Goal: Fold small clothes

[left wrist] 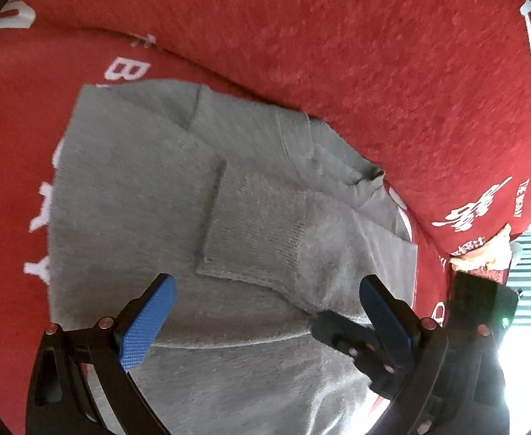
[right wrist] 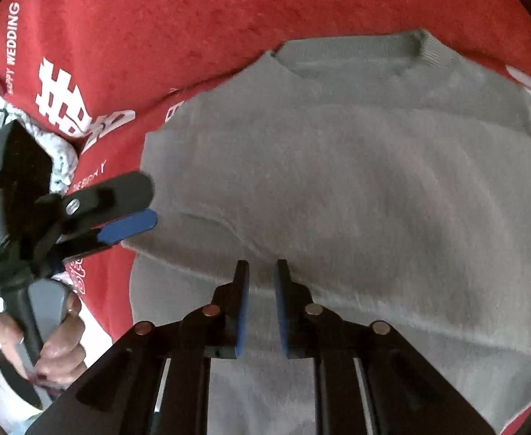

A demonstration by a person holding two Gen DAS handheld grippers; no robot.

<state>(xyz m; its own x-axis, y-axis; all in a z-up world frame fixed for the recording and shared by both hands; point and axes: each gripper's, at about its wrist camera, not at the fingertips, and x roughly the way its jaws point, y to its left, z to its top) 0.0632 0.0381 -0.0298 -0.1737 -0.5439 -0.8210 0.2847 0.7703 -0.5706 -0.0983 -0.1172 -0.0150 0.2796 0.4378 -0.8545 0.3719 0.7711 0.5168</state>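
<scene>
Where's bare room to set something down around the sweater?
Widest bare patch: the red cloth beyond the collar of the grey sweater. A narrower red strip runs along the sweater's side. Crowded: the near edge, where the left gripper and right gripper hang over the sweater.

The sweater [right wrist: 338,188] runs off the bottom edge under the right gripper [right wrist: 262,308], so its hem is hidden. White letters on the red blanket [left wrist: 338,36] left of the jaws get cut off.
</scene>
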